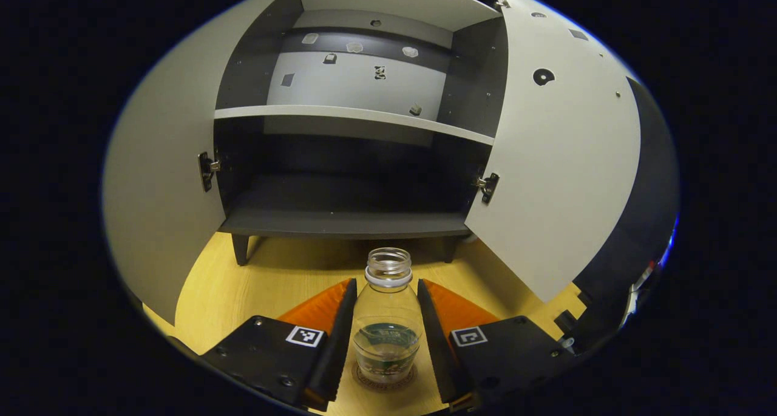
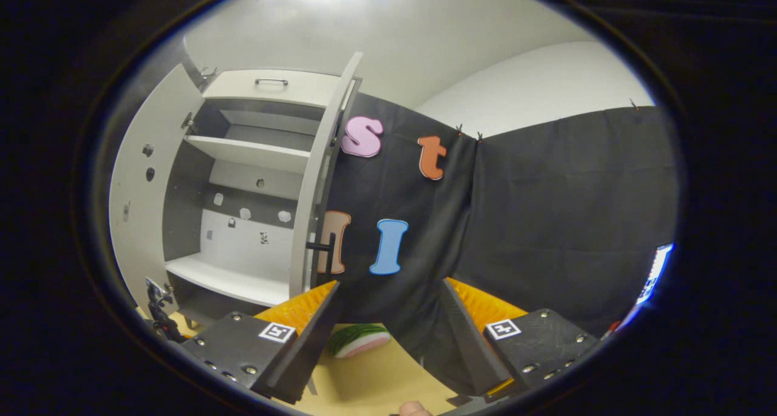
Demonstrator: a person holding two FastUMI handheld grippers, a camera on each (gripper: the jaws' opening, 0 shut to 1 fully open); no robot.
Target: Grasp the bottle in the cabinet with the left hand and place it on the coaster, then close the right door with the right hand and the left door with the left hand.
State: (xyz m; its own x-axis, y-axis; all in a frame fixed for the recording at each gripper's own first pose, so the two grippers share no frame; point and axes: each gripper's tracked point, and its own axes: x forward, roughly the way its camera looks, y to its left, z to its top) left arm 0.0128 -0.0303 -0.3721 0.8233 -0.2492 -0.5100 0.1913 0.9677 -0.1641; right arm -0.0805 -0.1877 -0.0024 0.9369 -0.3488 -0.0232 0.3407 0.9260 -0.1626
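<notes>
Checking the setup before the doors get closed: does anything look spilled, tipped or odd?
Nothing stands out. The bottle stands upright on the coaster between the left tool's fingers, capless, no spill on the table. Both cabinet doors hang open, as expected.

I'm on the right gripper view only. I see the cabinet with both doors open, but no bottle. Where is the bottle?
Observer: In the left gripper view the bottle stands upright on the coaster, on the wooden table in front of the cabinet.
Operator: Is the left gripper clear of it?
Observer: No. The left gripper has one finger close on each side of the bottle. I cannot tell whether they press on it.
Operator: Is there a cap on it?
Observer: No cap, the neck is open.
</notes>
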